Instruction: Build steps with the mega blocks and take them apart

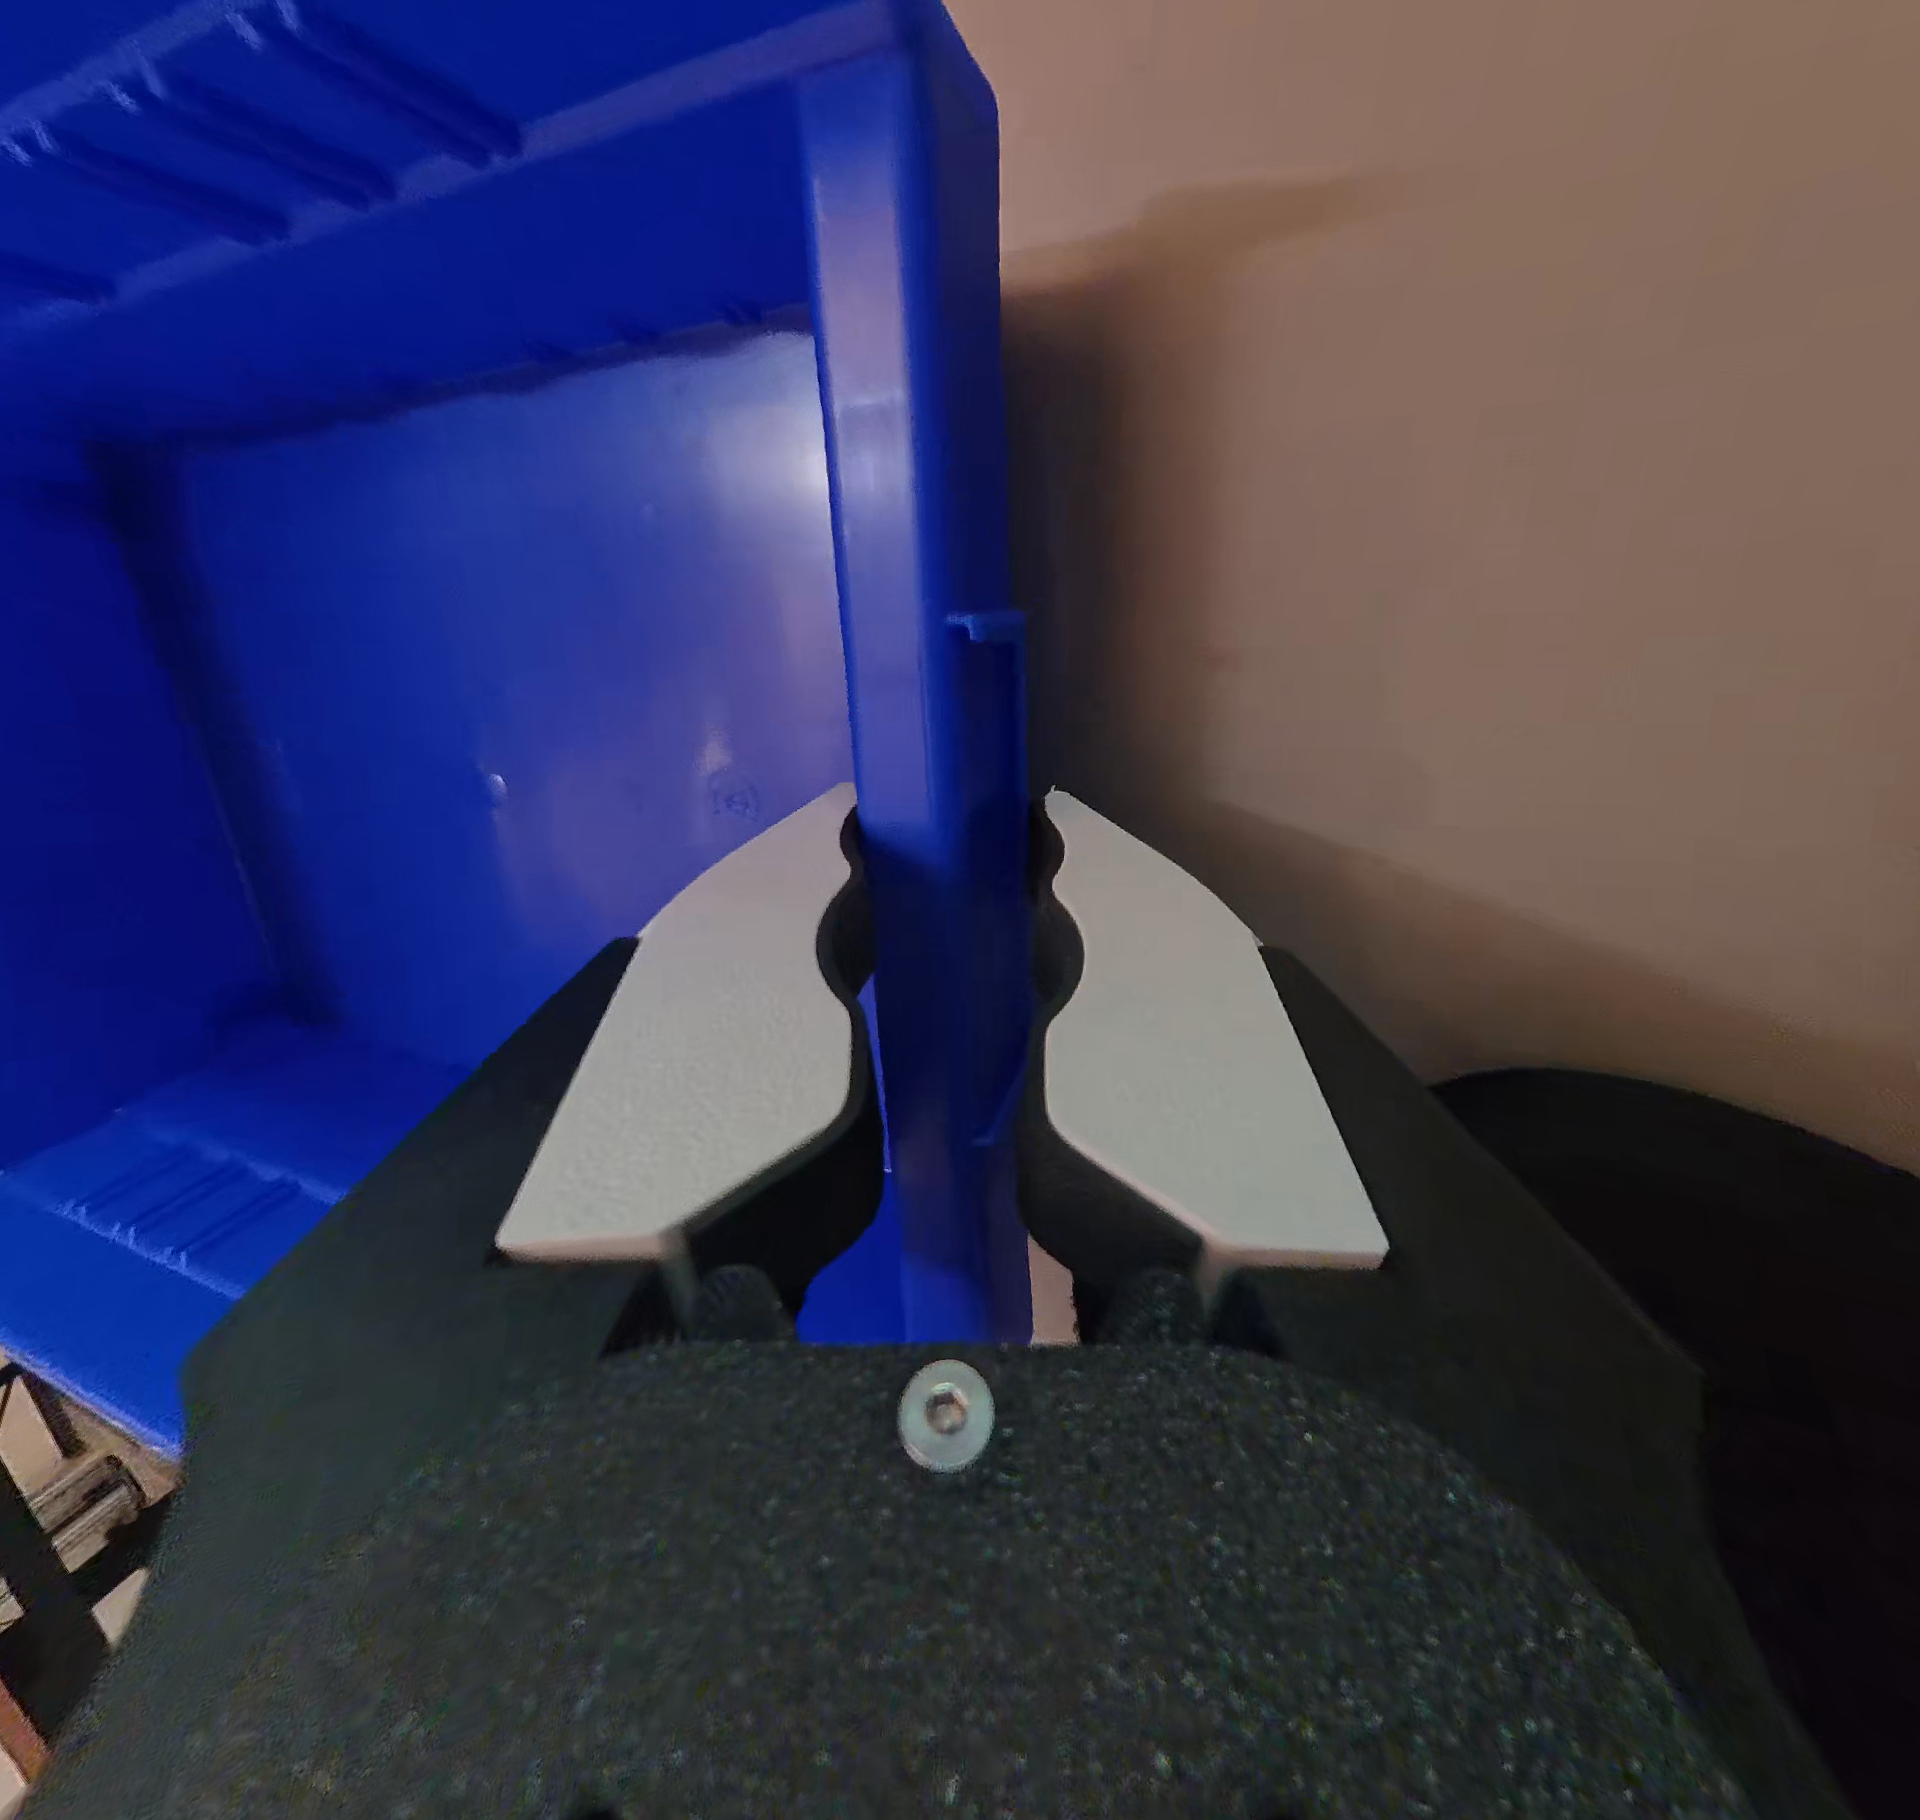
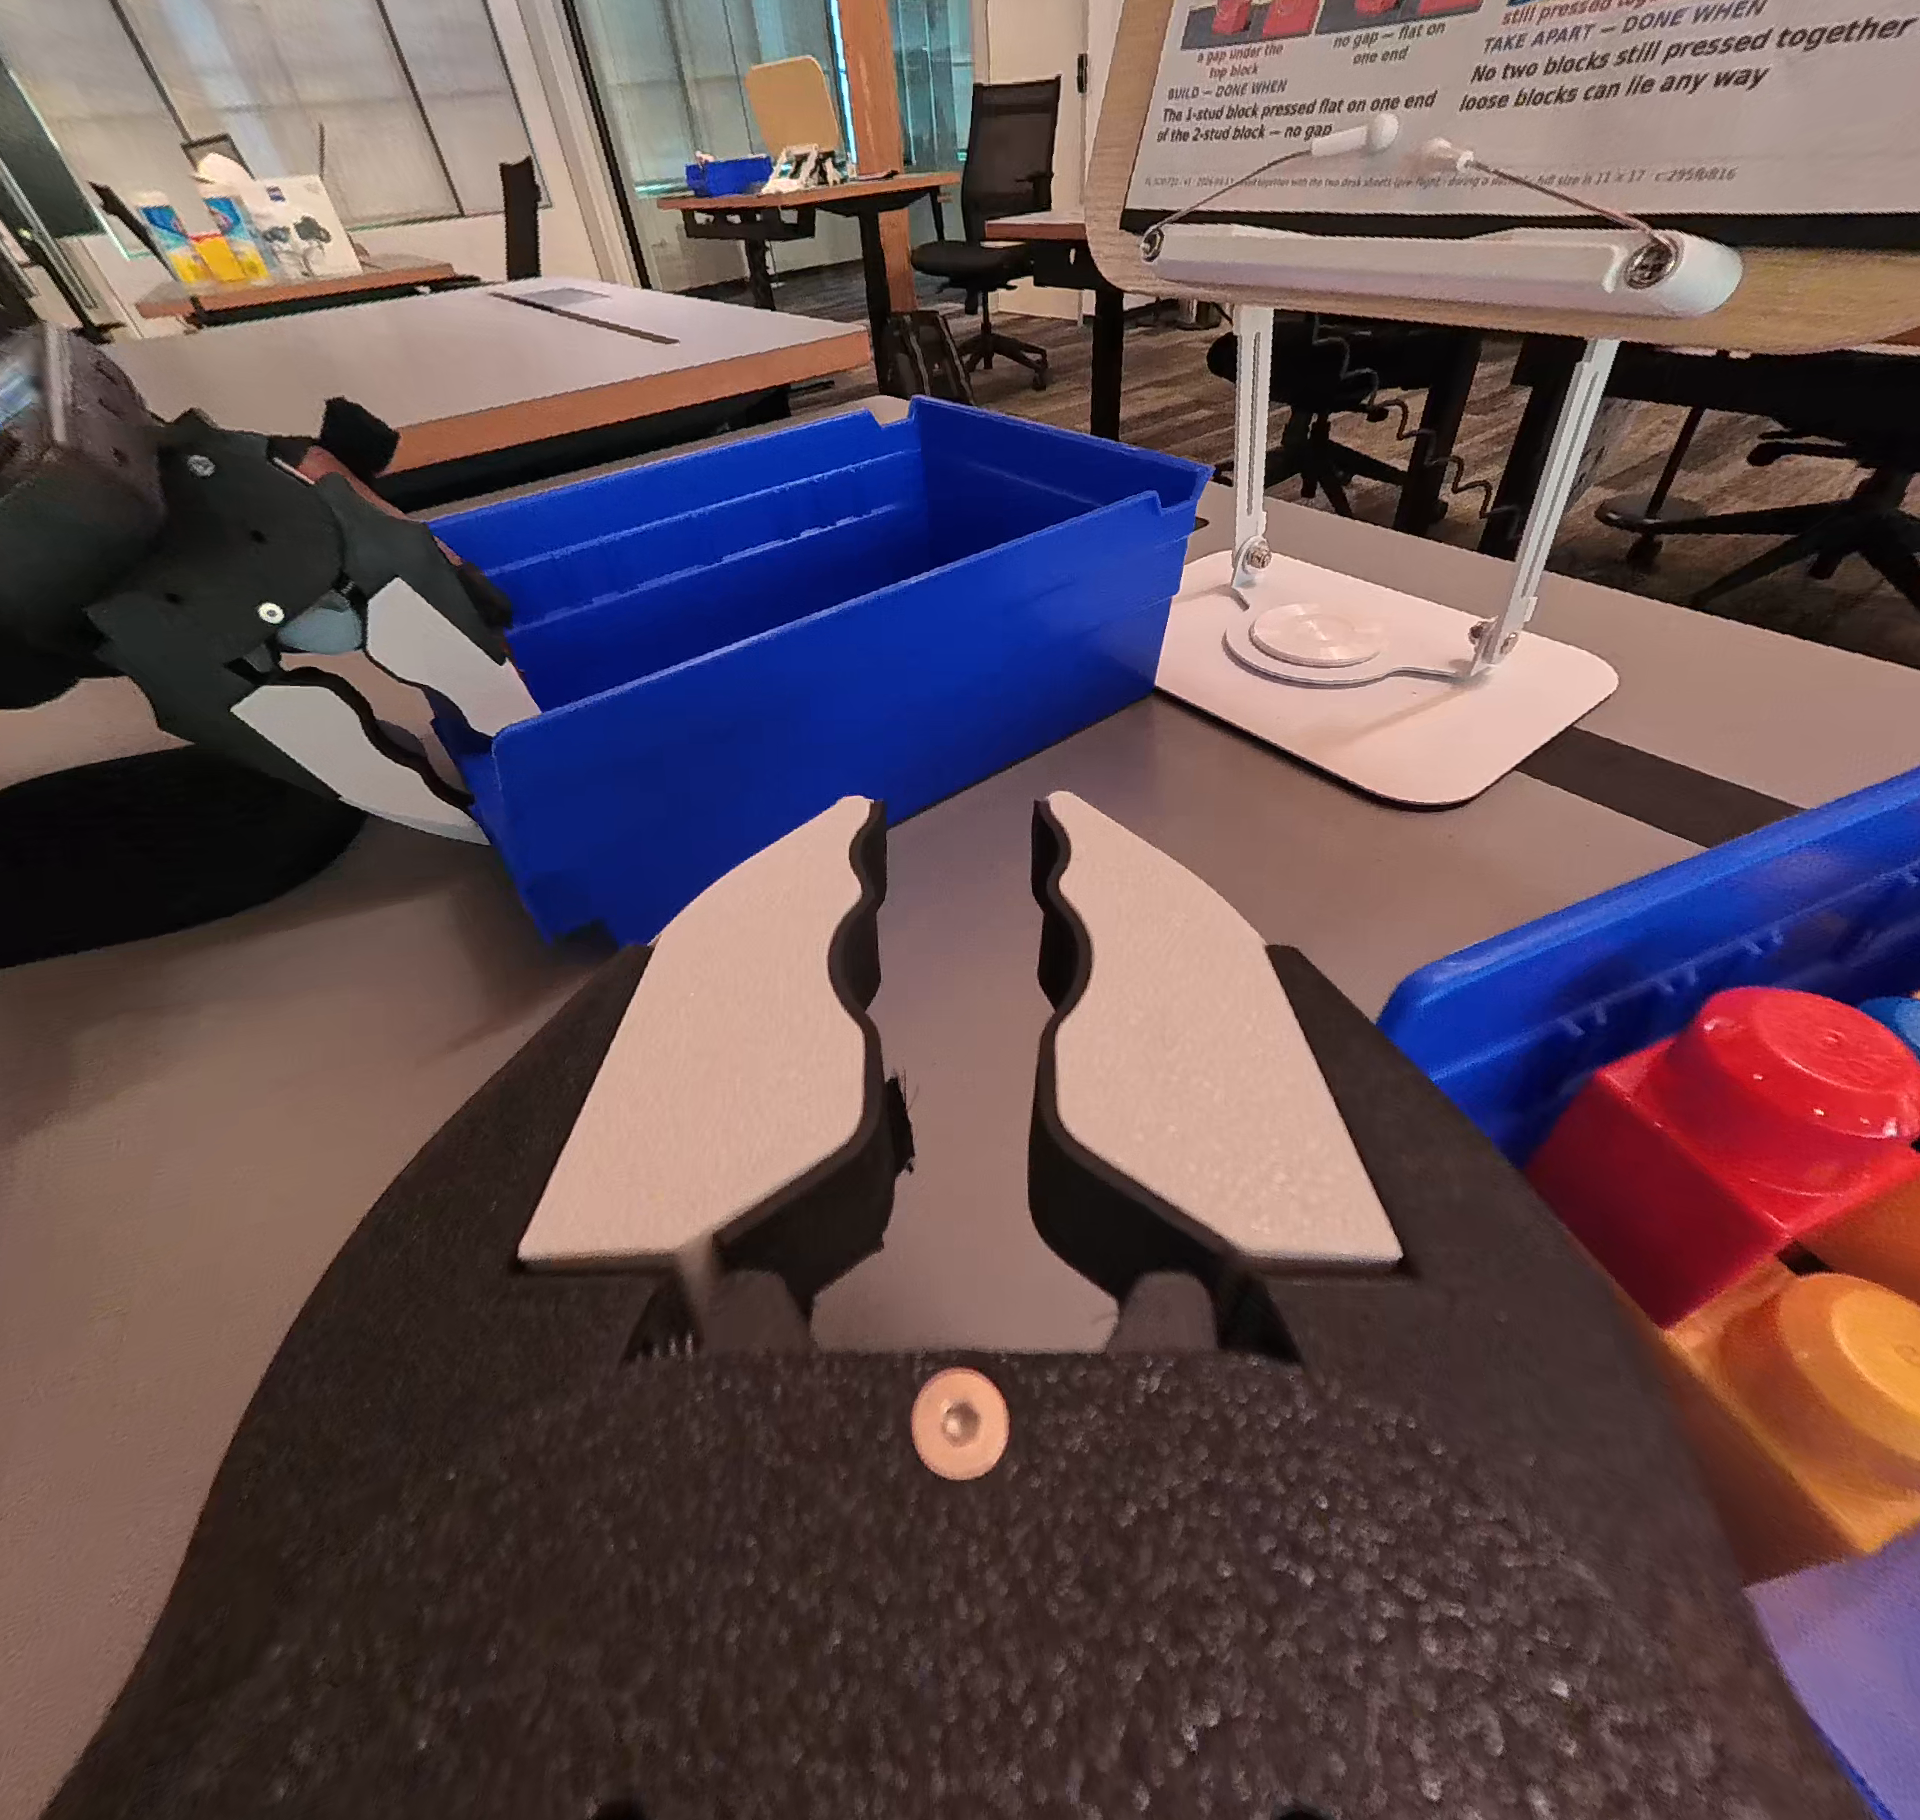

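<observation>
Left gripper [image 2: 457, 762], black body with grey finger plates, sat at 9 o'clock in the right wrist view, fingers clamped on the end wall of the empty blue rectangular plastic bin [image 2: 831, 731]. Left wrist view confirmed it: the bin's wall [image 1: 935, 939] ran straight between both finger plates, one inside the bin, one outside, pads touching both faces. Bin interior filled 10 o'clock of that view, tan wall at 2 o'clock.

The bin stood on the grey tabletop [image 2: 260, 1043], centre frame, towards 12 o'clock from the right gripper [image 2: 956, 897]. Right gripper was parted, nothing between the fingers, only bare tabletop visible through the gap.

White document stand [image 2: 1382, 700] holding an instruction sheet sat at 1 o'clock, just beside the bin's far end.

A second blue plastic bin [image 2: 1621, 970] was at 3 o'clock, holding the mega blocks: red block with round stud [image 2: 1704, 1157] on top, orange block [image 2: 1808, 1417] below it, purple block [image 2: 1849, 1645] at 4 o'clock, partly cropped.
</observation>
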The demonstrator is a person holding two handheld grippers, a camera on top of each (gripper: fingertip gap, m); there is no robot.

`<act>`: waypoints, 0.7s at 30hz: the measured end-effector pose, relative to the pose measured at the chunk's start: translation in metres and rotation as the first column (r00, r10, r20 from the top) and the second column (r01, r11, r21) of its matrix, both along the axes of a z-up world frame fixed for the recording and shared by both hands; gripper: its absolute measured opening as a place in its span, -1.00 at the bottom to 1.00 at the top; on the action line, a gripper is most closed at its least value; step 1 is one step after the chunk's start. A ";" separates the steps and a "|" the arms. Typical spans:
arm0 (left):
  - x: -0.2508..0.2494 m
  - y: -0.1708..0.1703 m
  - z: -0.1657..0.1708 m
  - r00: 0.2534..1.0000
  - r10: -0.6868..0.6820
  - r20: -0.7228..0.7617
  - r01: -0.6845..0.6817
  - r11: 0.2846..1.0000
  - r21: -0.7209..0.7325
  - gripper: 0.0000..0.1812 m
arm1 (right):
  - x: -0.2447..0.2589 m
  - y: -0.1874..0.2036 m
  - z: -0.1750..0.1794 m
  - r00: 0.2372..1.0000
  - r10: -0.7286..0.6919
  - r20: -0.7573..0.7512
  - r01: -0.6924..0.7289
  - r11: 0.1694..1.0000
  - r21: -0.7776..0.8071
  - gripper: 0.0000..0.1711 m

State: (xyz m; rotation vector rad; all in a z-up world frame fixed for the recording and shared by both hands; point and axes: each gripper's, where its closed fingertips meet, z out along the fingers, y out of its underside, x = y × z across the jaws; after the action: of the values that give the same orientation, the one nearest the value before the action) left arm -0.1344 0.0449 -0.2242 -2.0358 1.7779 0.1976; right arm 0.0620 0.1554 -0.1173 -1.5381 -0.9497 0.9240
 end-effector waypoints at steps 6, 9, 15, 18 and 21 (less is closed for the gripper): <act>0.005 -0.003 0.031 0.969 0.084 0.232 -0.098 0.994 0.050 -0.54 | 0.034 0.006 0.024 0.988 -0.097 0.117 0.080 0.987 0.142 -0.63; 0.010 -0.012 0.057 0.889 0.113 0.445 -0.157 0.985 0.064 -0.53 | 0.081 0.015 0.027 0.935 -0.173 0.311 0.123 0.977 0.174 -0.59; 0.019 -0.035 0.074 0.720 0.116 0.685 -0.216 0.974 0.062 -0.54 | 0.157 0.030 -0.027 0.543 -0.087 0.835 0.036 0.996 0.081 -0.35; 0.028 -0.043 0.071 0.684 0.109 0.721 -0.219 0.974 0.061 -0.55 | 0.171 0.034 -0.057 0.337 0.042 0.940 -0.029 0.999 -0.035 -0.28; 0.037 -0.048 0.073 0.665 0.097 0.740 -0.210 0.976 0.062 -0.55 | 0.181 0.041 -0.083 0.156 0.104 0.982 -0.054 0.994 -0.097 -0.24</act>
State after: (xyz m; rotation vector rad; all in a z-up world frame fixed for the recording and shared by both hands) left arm -0.0979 -0.0035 -0.1514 -1.7795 1.0418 -0.4005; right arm 0.2433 0.1968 -0.2002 -2.1414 -1.9675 -0.2578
